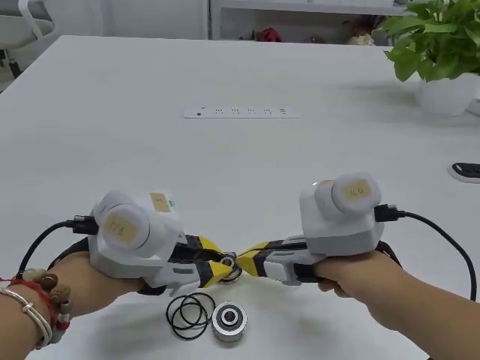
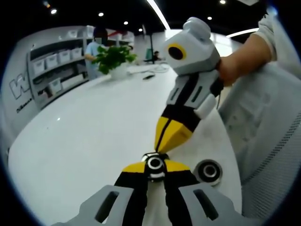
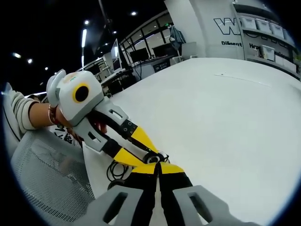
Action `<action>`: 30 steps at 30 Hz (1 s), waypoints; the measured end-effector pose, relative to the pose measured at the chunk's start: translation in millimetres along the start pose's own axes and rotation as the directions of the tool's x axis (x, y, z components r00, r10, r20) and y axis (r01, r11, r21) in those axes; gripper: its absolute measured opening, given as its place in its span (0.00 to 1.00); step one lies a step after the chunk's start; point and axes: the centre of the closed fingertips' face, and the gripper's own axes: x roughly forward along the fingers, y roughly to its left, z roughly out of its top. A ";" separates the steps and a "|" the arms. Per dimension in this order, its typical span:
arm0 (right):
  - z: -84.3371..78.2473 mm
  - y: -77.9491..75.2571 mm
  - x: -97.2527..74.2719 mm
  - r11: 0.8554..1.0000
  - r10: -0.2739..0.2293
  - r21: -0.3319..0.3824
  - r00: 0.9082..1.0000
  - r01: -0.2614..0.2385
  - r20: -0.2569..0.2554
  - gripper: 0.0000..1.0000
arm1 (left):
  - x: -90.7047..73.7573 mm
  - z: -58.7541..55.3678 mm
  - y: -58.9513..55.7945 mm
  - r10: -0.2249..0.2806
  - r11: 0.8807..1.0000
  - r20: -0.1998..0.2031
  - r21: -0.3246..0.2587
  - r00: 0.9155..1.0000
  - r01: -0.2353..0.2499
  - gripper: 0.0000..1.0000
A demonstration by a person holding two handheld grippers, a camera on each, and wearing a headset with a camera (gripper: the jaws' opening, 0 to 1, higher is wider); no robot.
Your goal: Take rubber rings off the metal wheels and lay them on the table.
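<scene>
My left gripper [image 1: 223, 268] is shut on a small metal wheel [image 1: 228, 262], held just above the table near its front edge. My right gripper [image 1: 244, 268] meets it tip to tip, jaws pinched together at the wheel's rim, where its black rubber ring sits. In the left gripper view the wheel [image 2: 155, 163] rests between my own yellow fingertips and the right gripper [image 2: 161, 149] comes down onto its top edge. Several loose black rubber rings [image 1: 190, 311] lie on the table below the grippers, beside a second metal wheel [image 1: 229, 319].
A white power strip [image 1: 241, 112] lies mid-table. A potted plant [image 1: 442, 52] stands at the far right, with a dark flat object [image 1: 466, 171] at the right edge. Cables trail from both grippers. A mesh chair [image 3: 51, 174] is behind the front edge.
</scene>
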 end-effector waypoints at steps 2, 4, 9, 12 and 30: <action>0.3 1.3 0.2 1.000 0.005 0.001 1.000 -0.005 0.002 0.00 | 0.0 0.0 -0.1 0.000 1.000 0.000 -0.001 1.000 0.000 0.13; 0.9 3.1 0.3 1.000 0.012 0.004 1.000 -0.012 0.005 0.00 | 0.1 0.0 -0.2 0.000 1.000 0.001 -0.002 1.000 0.000 0.13; 17.2 11.7 -0.1 0.999 0.042 0.011 0.996 -0.043 0.077 0.00 | 0.1 -0.1 -0.1 0.003 1.000 0.002 -0.004 1.000 -0.003 0.13; 15.0 6.3 -1.5 1.000 0.011 -0.024 0.999 -0.010 0.050 0.00 | 0.2 -0.2 0.0 0.004 1.000 0.005 -0.006 1.000 -0.004 0.13; 5.6 -3.8 -1.2 0.999 -0.012 0.043 1.000 0.011 0.018 0.00 | 1.9 2.1 1.7 0.008 0.998 -0.018 -0.066 1.000 -0.009 0.14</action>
